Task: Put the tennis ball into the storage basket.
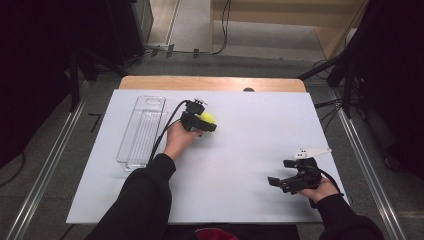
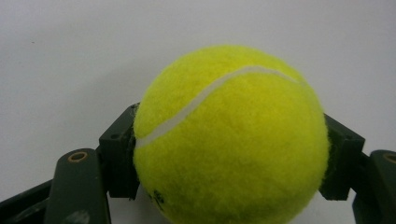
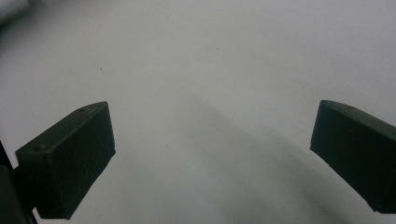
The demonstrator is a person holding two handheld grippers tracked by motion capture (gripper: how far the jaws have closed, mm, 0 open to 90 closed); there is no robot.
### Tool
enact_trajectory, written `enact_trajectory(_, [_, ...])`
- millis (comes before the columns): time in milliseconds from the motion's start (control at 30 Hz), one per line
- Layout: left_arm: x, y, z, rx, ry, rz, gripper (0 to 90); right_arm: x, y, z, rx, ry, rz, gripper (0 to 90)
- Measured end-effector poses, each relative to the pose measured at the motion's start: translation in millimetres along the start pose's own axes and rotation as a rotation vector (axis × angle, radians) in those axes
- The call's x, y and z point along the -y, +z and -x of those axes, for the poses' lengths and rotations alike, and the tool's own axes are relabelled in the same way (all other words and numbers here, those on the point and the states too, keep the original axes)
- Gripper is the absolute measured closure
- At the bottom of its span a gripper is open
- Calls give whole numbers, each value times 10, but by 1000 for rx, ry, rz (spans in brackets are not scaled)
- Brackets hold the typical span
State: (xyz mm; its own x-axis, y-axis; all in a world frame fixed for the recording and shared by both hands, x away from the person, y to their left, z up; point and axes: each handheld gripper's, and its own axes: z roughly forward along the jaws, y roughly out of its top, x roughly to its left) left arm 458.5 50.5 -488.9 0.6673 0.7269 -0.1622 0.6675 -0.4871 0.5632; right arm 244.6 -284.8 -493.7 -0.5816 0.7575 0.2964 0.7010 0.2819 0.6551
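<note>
Your left gripper [image 1: 204, 123], upper middle of the high view, has its fingers [image 2: 119, 156] clamped on the tennis ball [image 2: 231, 137], one each side. Your right gripper [image 1: 287, 182], lower right on the bench [image 1: 250, 145], holds its fingers [image 3: 70, 161] apart.

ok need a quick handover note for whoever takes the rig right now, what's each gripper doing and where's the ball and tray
Left gripper: shut on the tennis ball, a pad pressed against each side of it, over the middle of the white table.
Right gripper: open and holding nothing, near the front right of the table.
Clear tray: near the table's left edge, left of the ball, with nothing visible in it.
Done: the ball is gripped.
Left: probably carry the ball to the tray and release it inside; whether it is lifted off the table yet cannot be told.
</note>
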Motion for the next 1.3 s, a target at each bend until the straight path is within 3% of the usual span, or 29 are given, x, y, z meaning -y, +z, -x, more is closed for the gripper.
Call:
enact_trajectory(500, [-57, -171, -9, 16, -4, 21, 267, -1, -4, 0, 0, -6, 3, 0])
enact_trajectory(600, [-82, -228, 10, -4, 14, 28, 267, -1, -4, 0, 0, -6, 3, 0])
enact_trajectory(933, [-163, -406, 43, 65, 15, 33, 267, 0, -2, 0, 2, -5, -1, 0])
enact_trajectory(1300, [-218, -595, 77, 90, 17, 42, 266, 0, -2, 2, 2, -7, -2, 0])
